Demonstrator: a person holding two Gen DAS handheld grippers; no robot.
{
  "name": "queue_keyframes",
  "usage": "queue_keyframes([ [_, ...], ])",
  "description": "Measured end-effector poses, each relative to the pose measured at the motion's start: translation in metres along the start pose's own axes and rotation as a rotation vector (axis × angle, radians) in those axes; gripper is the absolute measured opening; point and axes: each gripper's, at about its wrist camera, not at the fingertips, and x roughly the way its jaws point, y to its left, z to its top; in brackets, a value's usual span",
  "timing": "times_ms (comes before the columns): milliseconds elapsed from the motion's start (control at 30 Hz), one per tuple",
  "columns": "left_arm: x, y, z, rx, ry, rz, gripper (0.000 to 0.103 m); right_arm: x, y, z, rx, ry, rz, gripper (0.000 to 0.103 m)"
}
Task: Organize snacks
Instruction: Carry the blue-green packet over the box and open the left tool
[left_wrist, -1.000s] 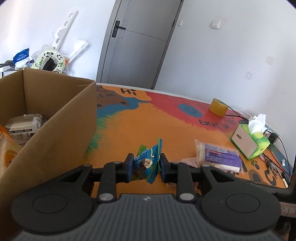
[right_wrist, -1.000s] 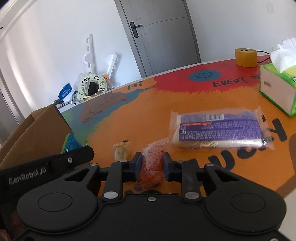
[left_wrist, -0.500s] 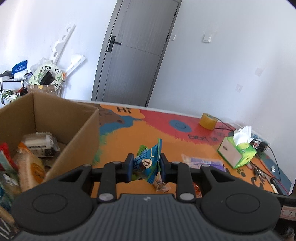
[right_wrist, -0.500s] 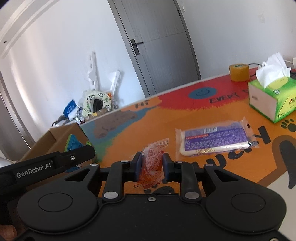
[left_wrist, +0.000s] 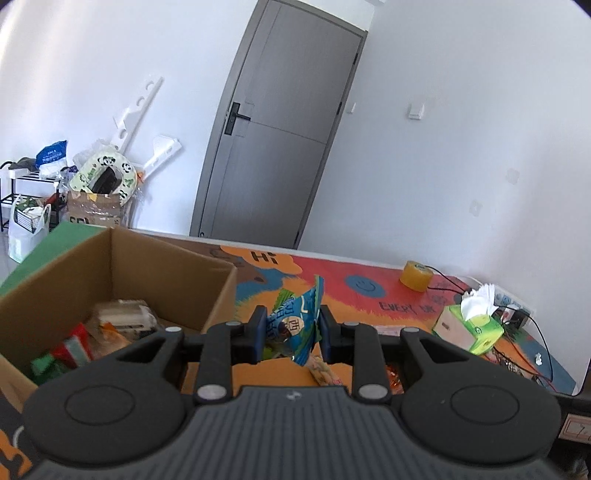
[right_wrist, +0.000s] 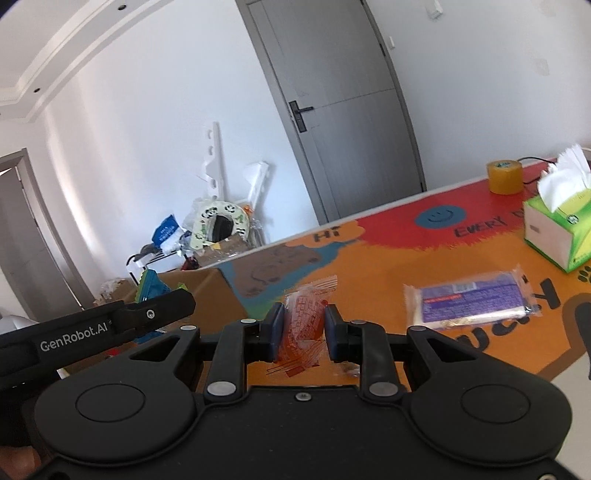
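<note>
**Two grippers, each clamped on a snack above the table**

Two packets are held at once. The left gripper (left_wrist: 291, 330) is clenched on a blue-green snack packet (left_wrist: 293, 325), its pads pressing the packet's flat faces from either side. The packet stands on end between the fingers: its long axis runs roughly upright, one pointed corner rising well above the fingertips and leaning a little to the right, the other corner hanging just below them. Ahead of this gripper and to its left sits an open cardboard box (left_wrist: 218, 291) with wrapped snacks (left_wrist: 122, 317) lying inside; its near right corner is just beside the left finger. Directly below and beyond the fingertips lies the orange part of the table mat (left_wrist: 369, 295). Farther off to the right stand a green tissue box (left_wrist: 472, 328) and, beyond it, a yellow tape roll (left_wrist: 415, 276).

The right gripper (right_wrist: 303, 330) grips an orange translucent packet (right_wrist: 303, 325), pinched across its middle. This packet also stands more upright than flat, its crimped top end tilted up and to the right past the fingertips, its lower end trailing under them. To the right of this gripper, flat on the mat, lies a purple-labelled packet (right_wrist: 472, 304), long axis running left to right. To the left, the other gripper's finger and the tip of its blue-green packet show above the cardboard box.
</note>
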Motion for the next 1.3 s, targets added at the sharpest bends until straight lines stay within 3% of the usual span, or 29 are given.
queue_keyframes([
  [233, -0.014, 0.017, 0.009, -0.015, -0.033, 0.021, 0.027, 0.005, 0.02, 0.005, -0.02, -0.01, 0.039, 0.021],
  [267, -0.015, 0.019, 0.01, -0.017, -0.035, 0.025, 0.027, 0.006, 0.022, 0.005, -0.026, -0.012, 0.043, 0.002],
  [567, -0.023, 0.048, 0.015, -0.048, -0.048, 0.079, 0.027, 0.02, 0.027, -0.004, -0.033, 0.045, 0.055, 0.001],
  [800, -0.028, 0.074, 0.013, -0.08, -0.042, 0.127, 0.027, 0.024, 0.023, -0.02, 0.0, 0.136, 0.056, 0.011],
  [833, -0.029, 0.077, 0.012, -0.085, -0.039, 0.131, 0.027, 0.024, 0.025, -0.023, -0.006, 0.149, 0.06, 0.015],
  [900, -0.03, 0.083, 0.011, -0.092, -0.035, 0.141, 0.027, 0.022, 0.027, -0.028, -0.011, 0.167, 0.065, 0.036],
  [1133, -0.041, 0.101, 0.01, -0.11, -0.023, 0.174, 0.027, 0.015, 0.037, -0.041, -0.052, 0.22, 0.085, 0.038],
  [1300, -0.04, 0.113, 0.01, -0.136, -0.008, 0.212, 0.028, 0.011, 0.042, -0.051, -0.061, 0.251, 0.092, 0.047],
])
